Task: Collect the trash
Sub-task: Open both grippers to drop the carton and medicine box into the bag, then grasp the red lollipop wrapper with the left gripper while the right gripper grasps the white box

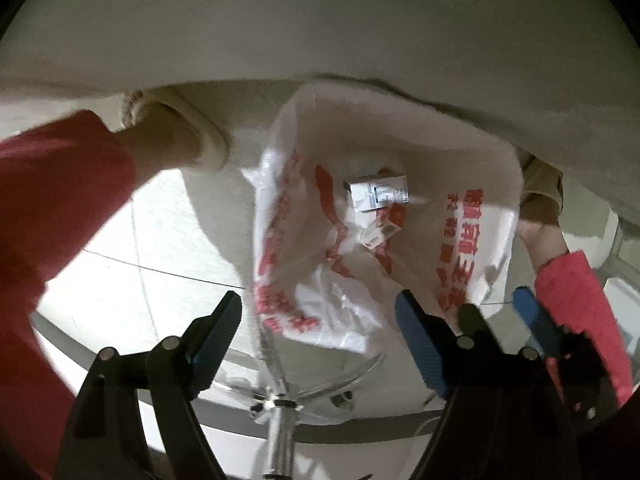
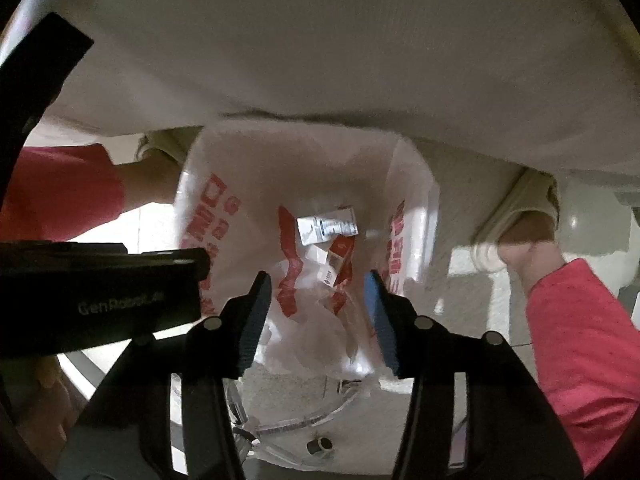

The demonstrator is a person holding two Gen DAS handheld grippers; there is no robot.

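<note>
Looking straight down past the right gripper [image 2: 318,300], whose blue-padded jaws stand apart with nothing between them, I see a white plastic bag [image 2: 248,176] with red print hanging open, a small white box [image 2: 326,230] lying inside it.

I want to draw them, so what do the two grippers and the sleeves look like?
Each gripper is black, with two pointed fingers lined by ridged blue pads and round silver pins at the joints: the left gripper, the right gripper. One black body carries pale lettering, too blurred to spell out. The sleeves are red.
</note>
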